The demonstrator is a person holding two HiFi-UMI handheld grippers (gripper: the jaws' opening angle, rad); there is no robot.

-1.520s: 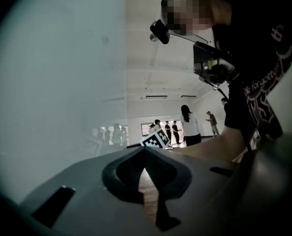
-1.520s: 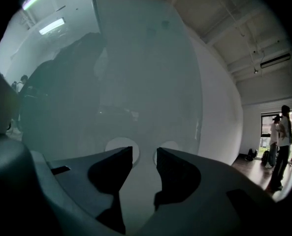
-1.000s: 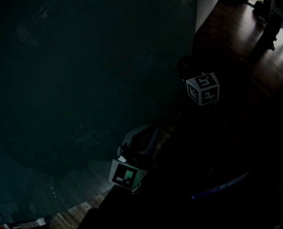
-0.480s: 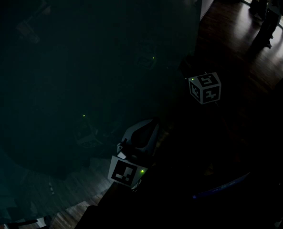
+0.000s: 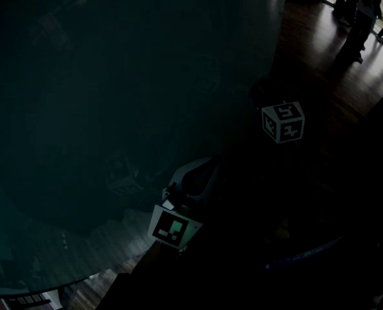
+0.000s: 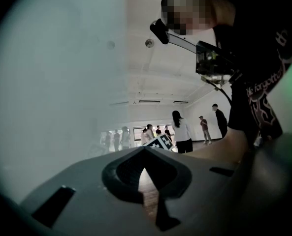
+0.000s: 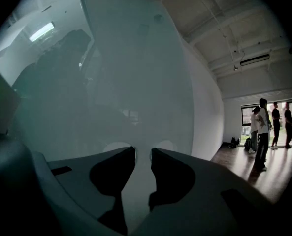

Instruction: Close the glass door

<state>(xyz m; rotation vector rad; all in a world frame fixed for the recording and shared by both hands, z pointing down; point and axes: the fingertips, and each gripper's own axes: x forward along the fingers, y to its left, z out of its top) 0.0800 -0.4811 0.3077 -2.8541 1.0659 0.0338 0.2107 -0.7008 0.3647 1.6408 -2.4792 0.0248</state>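
Two claws sit by the big dark glass door at upper left. Left claw is pinched together, empty; right claw, just closing a bit, gapes empty. Best push flat, slowly.

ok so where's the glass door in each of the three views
Head view: the glass door is the dark teal pane that fills the left and middle.
Left gripper view: the pale pane down the left side.
Right gripper view: the pane across the left and middle.
Shared landmark: the people by the bright window, top right in the head view, middle in the left gripper view, far right in the right gripper view.
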